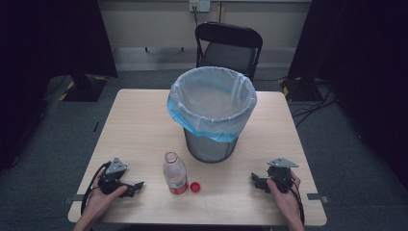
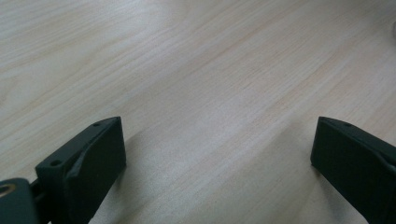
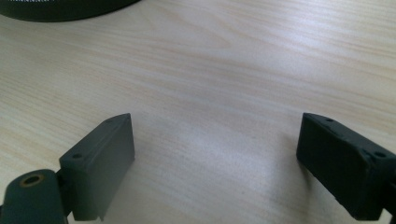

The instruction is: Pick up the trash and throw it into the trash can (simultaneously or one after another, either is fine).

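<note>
Claws are both resting wide open on the surface [image 1: 144, 120], left claw [image 1: 136, 186] and right claw [image 1: 257, 181]. Between them, the uncapped plastic bottle [image 1: 175, 173] is standing beside its red cap [image 1: 195, 186], before the lined trash bin [image 1: 211, 113]. Squeezing the bottle's middle gently should be keeping it upright.

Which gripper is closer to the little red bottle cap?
Left. The left gripper rests past the clear plastic bottle beside the small red bottle cap; the right gripper sits slightly farther off on the cap's other side.
</note>
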Tool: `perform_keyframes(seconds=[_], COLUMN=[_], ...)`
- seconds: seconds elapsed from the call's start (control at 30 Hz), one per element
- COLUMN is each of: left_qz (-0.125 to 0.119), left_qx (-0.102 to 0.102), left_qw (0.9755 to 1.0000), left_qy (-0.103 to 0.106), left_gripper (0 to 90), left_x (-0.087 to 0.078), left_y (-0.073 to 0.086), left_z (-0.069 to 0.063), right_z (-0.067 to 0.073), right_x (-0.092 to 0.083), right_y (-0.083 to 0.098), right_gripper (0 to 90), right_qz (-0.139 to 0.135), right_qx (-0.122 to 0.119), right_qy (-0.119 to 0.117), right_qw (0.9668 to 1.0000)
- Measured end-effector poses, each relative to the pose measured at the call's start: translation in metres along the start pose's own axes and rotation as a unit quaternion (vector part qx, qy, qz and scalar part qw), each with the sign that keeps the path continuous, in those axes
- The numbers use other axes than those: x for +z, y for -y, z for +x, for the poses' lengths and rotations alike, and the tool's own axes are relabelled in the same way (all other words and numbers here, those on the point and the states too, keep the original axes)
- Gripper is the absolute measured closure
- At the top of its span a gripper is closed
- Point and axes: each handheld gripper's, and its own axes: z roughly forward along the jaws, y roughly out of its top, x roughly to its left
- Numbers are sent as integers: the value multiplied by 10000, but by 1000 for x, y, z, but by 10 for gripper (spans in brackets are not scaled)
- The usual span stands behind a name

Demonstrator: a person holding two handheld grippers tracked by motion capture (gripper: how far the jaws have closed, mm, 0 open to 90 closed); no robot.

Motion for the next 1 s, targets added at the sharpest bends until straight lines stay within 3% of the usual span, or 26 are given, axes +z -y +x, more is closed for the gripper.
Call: perform_keyframes(seconds=[0.23, 0.33, 0.4, 0.6, 0.83, 1.0], left_qz=[-13, -142, -190, -468, -588, -664], left_qx=[-44, -90, -110, -147, -237, -174], left_qw=[10000, 9998, 9997, 9986, 9958, 9948], left_qy=[19, 95, 97, 201, 656, 759], left_gripper=[51, 192, 156, 165, 166, 174], left_x=[-1, -4, -5, -11, -14, -18], left_y=[-1, -1, -2, -9, -15, -18], left_z=[1, 2, 0, -8, -16, -21], right_z=[1, 1, 1, 1, 1, 1], right_x=[-2, -2, -2, -2, -2, -2], right_y=[2, 2, 2, 2, 2, 2], right_gripper=[108, 109, 109, 108, 108, 108], right_qz=[-5, -10, -8, -8, -8, -8], right_qx=[-52, -51, -41, -41, -43, -42], right_qy=[-47, -46, -33, -32, -32, -32], right_qw=[10000, 10000, 10000, 10000, 10000, 10000])
